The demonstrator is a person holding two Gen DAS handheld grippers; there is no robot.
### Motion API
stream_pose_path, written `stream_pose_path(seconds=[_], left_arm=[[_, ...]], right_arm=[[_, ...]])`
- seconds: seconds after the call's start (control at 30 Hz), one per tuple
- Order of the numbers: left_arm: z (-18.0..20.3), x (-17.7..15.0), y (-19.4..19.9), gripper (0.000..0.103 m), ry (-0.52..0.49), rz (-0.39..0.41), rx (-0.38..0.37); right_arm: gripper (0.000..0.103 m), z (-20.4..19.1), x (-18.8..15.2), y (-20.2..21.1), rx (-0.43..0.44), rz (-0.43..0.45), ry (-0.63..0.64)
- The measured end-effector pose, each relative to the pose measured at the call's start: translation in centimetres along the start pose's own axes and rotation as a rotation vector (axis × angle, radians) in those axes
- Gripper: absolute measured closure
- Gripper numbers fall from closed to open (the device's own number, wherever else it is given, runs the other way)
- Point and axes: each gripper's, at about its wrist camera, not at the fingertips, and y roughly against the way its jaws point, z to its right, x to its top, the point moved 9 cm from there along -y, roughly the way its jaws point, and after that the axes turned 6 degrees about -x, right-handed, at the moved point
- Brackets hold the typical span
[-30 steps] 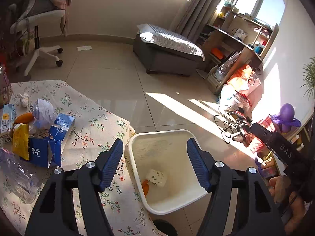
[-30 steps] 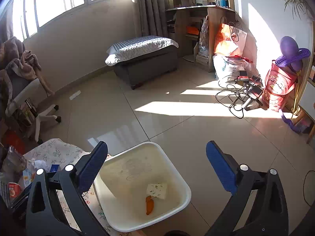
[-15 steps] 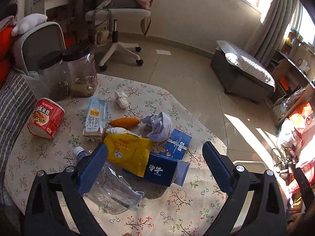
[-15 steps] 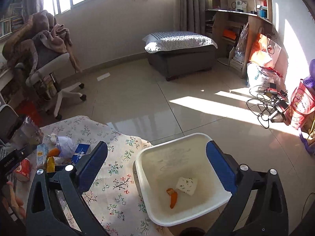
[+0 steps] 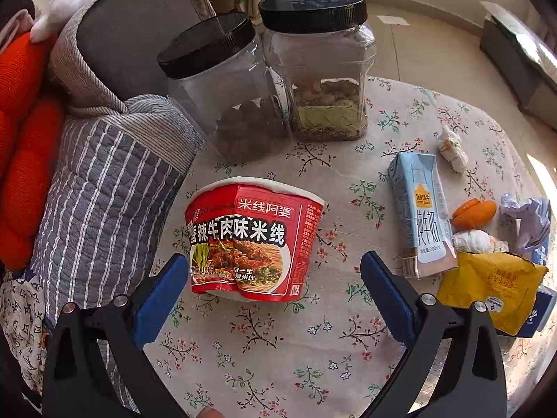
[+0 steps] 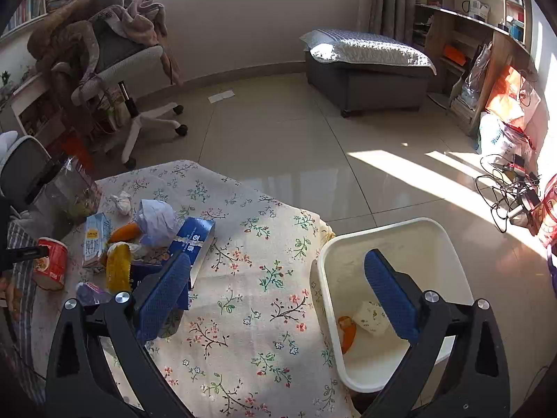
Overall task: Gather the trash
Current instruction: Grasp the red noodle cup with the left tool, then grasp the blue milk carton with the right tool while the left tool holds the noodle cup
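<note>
A red instant-noodle cup [image 5: 254,240] lies on its side on the floral tablecloth [image 5: 278,348]. My left gripper [image 5: 273,259] hovers over it, open, with the blue pads flanking its lower part and not touching it. To the right lie a milk carton [image 5: 419,212], an orange peel [image 5: 473,212], crumpled paper [image 5: 529,219], a yellow wrapper [image 5: 491,289] and a white tissue wad [image 5: 452,148]. My right gripper [image 6: 278,257] stands open and empty above the table's edge, between a blue box [image 6: 195,240] and the white bin [image 6: 452,244]. The bin holds a peel [image 6: 346,331] and a paper scrap [image 6: 370,317].
Two black-lidded clear jars [image 5: 222,83] [image 5: 323,66] stand behind the noodle cup. A striped cushion [image 5: 104,191] presses against the table's left side. On the floor beyond are an office chair [image 6: 139,69], a grey ottoman [image 6: 369,69] and cables [image 6: 504,188].
My left gripper has swung from above the bin across the table to the noodle cup, tilted downward, and its jaws have widened. The right gripper has turned left, bringing the table into view.
</note>
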Motion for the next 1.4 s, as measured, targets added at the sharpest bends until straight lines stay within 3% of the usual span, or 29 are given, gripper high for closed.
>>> stream_pose_path(seconds=[0.27, 0.5, 0.6, 0.77, 0.97, 1.1, 1.2, 1.3, 1.4], left_arm=[[-2.9, -0.8, -5.3, 0.006, 0.063, -0.103, -0.033], [-3.0, -1.7, -4.8, 0.009, 0.094, -0.036, -0.073], [-3.3, -2.8, -3.8, 0.012, 0.158, -0.009, -0.122], [-2.6, -4.8, 2.0, 0.013, 0.265, 0.093, -0.237], [-2.7, -6.7, 13.6, 0.013, 0.399, 0.268, -0.377], [-2.6, -7.8, 20.4, 0.012, 0.401, 0.453, -0.354], [-4.4, -8.5, 21.5, 0.012, 0.418, 0.559, -0.33], [-5.6, -8.0, 20.3, 0.012, 0.438, 0.533, -0.367], [-7.0, -7.8, 19.5, 0.012, 0.475, 0.513, -0.357]], right_arm=[[0.007, -2.3, -0.8, -1.6, -0.009, -0.04, 0.053], [0.007, -3.2, -1.3, -2.2, 0.0, -0.065, 0.077], [0.007, -3.6, -1.4, -2.0, 0.024, -0.064, 0.078], [0.007, -6.9, -1.8, -1.4, 0.109, -0.068, 0.169], [0.007, -16.4, -0.4, -1.2, 0.217, -0.092, 0.304], [0.007, -24.9, -0.1, -3.5, 0.29, -0.168, 0.383], [0.007, -30.1, -0.4, -5.7, 0.31, -0.202, 0.421], [0.007, -33.8, -1.0, -7.9, 0.289, -0.215, 0.461], [0.007, -35.9, -1.6, -10.2, 0.258, -0.23, 0.484]])
